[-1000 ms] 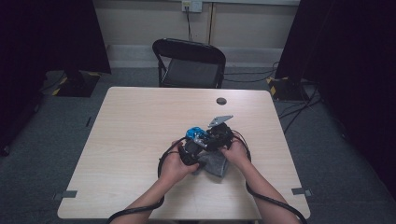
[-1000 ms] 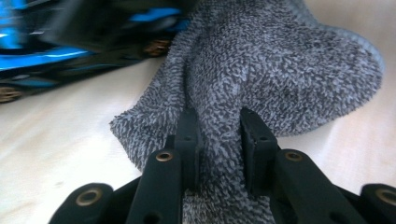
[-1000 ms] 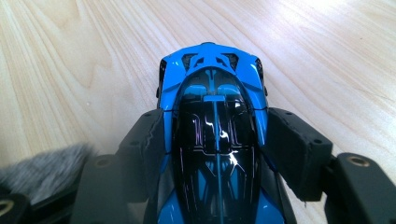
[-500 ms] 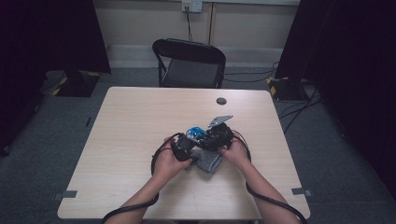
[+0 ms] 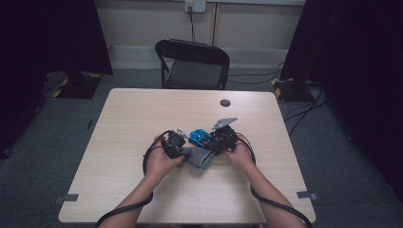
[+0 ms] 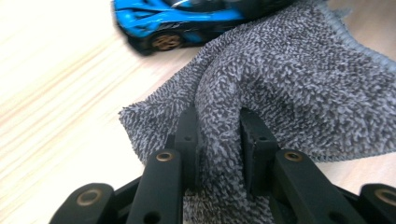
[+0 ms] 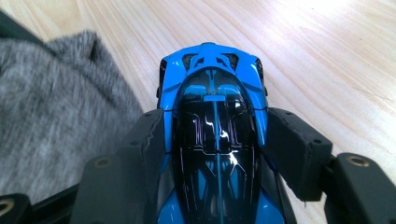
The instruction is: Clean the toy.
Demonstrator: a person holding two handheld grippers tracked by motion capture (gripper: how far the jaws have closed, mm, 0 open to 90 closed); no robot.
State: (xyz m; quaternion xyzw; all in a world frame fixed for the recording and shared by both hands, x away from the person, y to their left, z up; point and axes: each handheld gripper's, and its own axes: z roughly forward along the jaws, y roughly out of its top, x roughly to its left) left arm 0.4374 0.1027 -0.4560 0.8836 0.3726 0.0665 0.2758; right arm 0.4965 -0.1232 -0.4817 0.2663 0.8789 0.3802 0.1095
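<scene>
On the light wooden table (image 5: 142, 123), slightly nearer than its middle, two hand-held grippers work side by side over a grey terry cloth (image 5: 199, 157) and a blue toy sports car (image 5: 199, 137).

The left gripper (image 5: 179, 151) sits in the person's left hand (image 5: 160, 161), left of the cloth. In the left gripper view its two black jaws are pressed together on a raised fold of the grey terry cloth (image 6: 299, 84) — the pile bulges up between the pads and the fabric fans out beyond them, one frayed corner lying flat on the wood to the left. Just past that fold, the blue toy sports car (image 6: 182, 21) shows its side, a bronze-coloured wheel facing the camera, touching or almost touching the cloth's far edge.

The right gripper (image 5: 213, 141) is in the right hand (image 5: 240, 154), right of the cloth, with its grey three-cornered plate tilted up on the far side. In the right gripper view the jaws stand on either side of the blue toy sports car (image 7: 212, 107) and pinch its body at the flanks — the glossy black canopy runs straight up the middle of the view and the blue end points away. The grey terry cloth (image 7: 56, 112) lies just left of the car there, right beside the left jaw.

Farther off, a small dark round disc (image 5: 225, 102) lies near the table's far edge, and a black folding chair (image 5: 192, 61) stands behind the table.
</scene>
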